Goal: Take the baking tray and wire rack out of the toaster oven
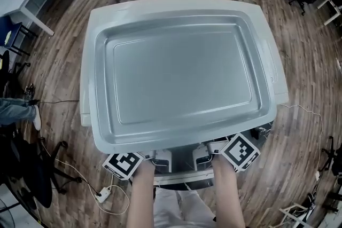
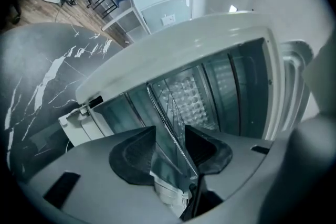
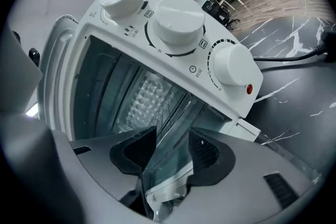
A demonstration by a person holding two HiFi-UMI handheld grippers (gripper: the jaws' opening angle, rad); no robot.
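Left gripper (image 2: 169, 136): at the open mouth of the oven (image 2: 178, 42), toward its left wall. In my head view I see only its marker cube (image 1: 125, 164), just below the near-left corner of the tray (image 1: 181, 77).
Left fingers (image 2: 134, 157): spread. The thin front bar of the rack (image 2: 167, 122) runs into the gap, nearer one pad than the other, and is not pinched.
Rack: inside the oven, seen almost edge-on. Its cross wires run back toward a dimpled wall behind.
Tray: out of the oven, lying flat with its open side up. From my head view I read it as resting on the oven's white top, which shows as a rim all round it.
Oven: white, standing on a dark marbled surface (image 2: 47, 92).
Right gripper (image 3: 172, 136): also at the mouth, on the control-panel side.
Right fingers (image 3: 210, 157): spread. Rack wires show in the gap and the pads do not press on them. I cannot tell whether a wire touches a pad.
Knobs (image 3: 176, 23): three white ones in a row beside the mouth, with a red lamp (image 3: 248, 89) just past the last.
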